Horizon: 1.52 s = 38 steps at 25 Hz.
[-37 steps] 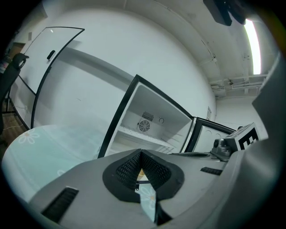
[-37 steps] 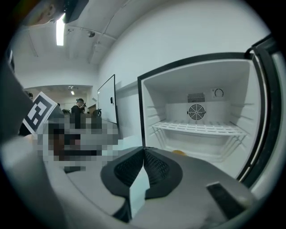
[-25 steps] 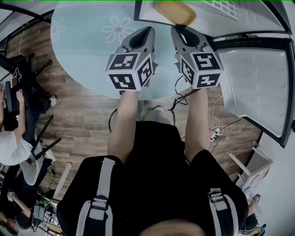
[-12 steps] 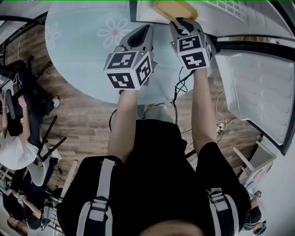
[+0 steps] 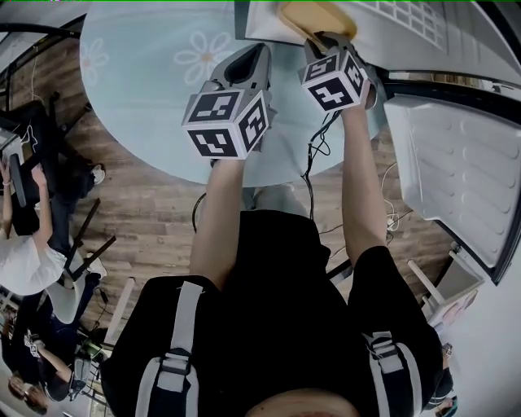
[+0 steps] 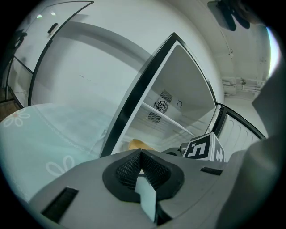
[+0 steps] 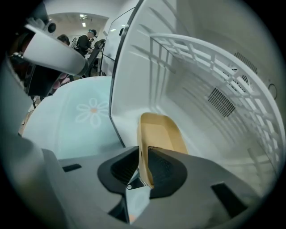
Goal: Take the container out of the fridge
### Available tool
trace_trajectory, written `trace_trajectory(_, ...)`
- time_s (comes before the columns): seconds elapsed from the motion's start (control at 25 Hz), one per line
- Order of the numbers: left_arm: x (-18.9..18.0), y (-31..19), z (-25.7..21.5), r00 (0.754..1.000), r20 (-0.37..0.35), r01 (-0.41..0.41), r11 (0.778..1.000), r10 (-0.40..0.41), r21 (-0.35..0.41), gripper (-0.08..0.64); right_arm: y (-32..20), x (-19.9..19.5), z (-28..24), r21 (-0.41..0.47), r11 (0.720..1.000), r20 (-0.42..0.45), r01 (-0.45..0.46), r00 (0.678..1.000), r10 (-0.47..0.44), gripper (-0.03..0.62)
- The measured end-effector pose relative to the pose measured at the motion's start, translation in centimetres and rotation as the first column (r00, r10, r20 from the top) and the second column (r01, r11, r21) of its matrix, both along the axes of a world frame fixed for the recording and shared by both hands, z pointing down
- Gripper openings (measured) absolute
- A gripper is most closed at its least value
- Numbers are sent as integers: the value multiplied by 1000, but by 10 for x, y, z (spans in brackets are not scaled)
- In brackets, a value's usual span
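Note:
A tan shallow container [image 7: 164,129] lies on the white floor of the open fridge [image 7: 210,134], near its front left corner. My right gripper [image 7: 144,150] is shut on the container's near rim, which stands thin between the two pads. In the head view the container [image 5: 316,15] shows at the top edge, with the right gripper [image 5: 322,41] reaching into it. My left gripper [image 5: 251,59] hovers shut and empty over the pale teal table [image 5: 155,89], just left of the fridge opening. The left gripper view shows the container [image 6: 137,144] low inside the fridge.
The fridge door [image 5: 456,155] hangs open at the right. A white wire shelf [image 7: 210,58] spans the fridge above the container. The fridge's dark front frame [image 7: 117,116] sits against the round flower-print table. Chairs and seated people [image 5: 24,244] are at the far left.
My right gripper has moved forward into the fridge and its jaws have come onto the container's rim. The left gripper has hardly moved.

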<state>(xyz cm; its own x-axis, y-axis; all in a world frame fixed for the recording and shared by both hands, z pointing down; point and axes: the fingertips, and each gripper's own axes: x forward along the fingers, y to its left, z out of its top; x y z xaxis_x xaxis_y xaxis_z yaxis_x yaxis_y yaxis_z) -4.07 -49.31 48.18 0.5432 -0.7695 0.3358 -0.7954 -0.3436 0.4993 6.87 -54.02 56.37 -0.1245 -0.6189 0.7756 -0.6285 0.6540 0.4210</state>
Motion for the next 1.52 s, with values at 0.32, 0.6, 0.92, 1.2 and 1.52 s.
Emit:
trace_trajectory(0.32,-4,4,-6,1000,9,21,1000,-21,17,0,5,7,7,-11,1000,5,-22,1000,22,23)
trace_trajectory(0.6,7,23,-25,999,28,25,998,-26,53,0,33,2,-44,38,992,337,-116,936,97,20)
trace_trajectory(0.92,63,71,-61,999,37,-31,994,28,106,0,105,25,-120,78,975,702,-208,706,94,18)
trace_trajectory(1.2,103,121,-97,998,52,-51,983,43,174,0,160,61,-177,136,959,821,-249,570,31,18)
trace_trajectory(1.52,118,165,-136,997,79,-42,963,22,266,0,207,75,-216,211,948,862,-237,503,-66,18)
